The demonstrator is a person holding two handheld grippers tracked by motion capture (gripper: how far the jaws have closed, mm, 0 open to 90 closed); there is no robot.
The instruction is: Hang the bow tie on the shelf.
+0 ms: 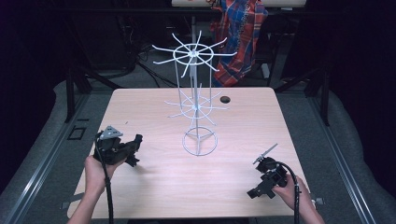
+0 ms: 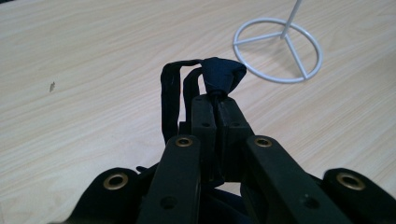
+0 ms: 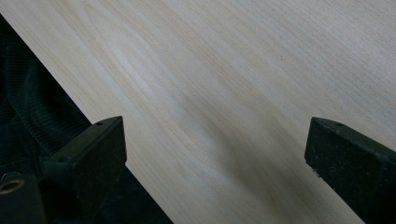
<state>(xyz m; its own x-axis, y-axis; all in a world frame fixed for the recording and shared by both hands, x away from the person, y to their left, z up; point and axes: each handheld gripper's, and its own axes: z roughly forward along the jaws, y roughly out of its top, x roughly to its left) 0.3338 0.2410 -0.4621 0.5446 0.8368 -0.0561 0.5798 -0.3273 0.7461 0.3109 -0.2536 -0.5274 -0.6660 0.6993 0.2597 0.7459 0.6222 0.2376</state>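
A white wire stand [image 1: 194, 106] with two tiers of spoke-like arms rises from a ring base [image 2: 278, 50] at the middle of the wooden table [image 1: 243, 135]. At the table's left, my left gripper [image 1: 136, 143] is lifted a little off the table and points at the stand. In the left gripper view it [image 2: 217, 100] is shut on a dark blue fabric band [image 2: 220, 73], whose loops [image 2: 170, 93] hang off to one side. Near the front right corner, my right gripper [image 1: 258, 192] stands open [image 3: 217, 135] above bare wood, with nothing between its jaws.
A round hole [image 1: 225, 99] lies in the tabletop behind the stand. A plaid cloth [image 1: 240, 32] hangs beyond the far edge. The table's front edge [image 3: 70, 100] cuts across the right gripper view, with dark fabric [image 3: 28, 121] below it.
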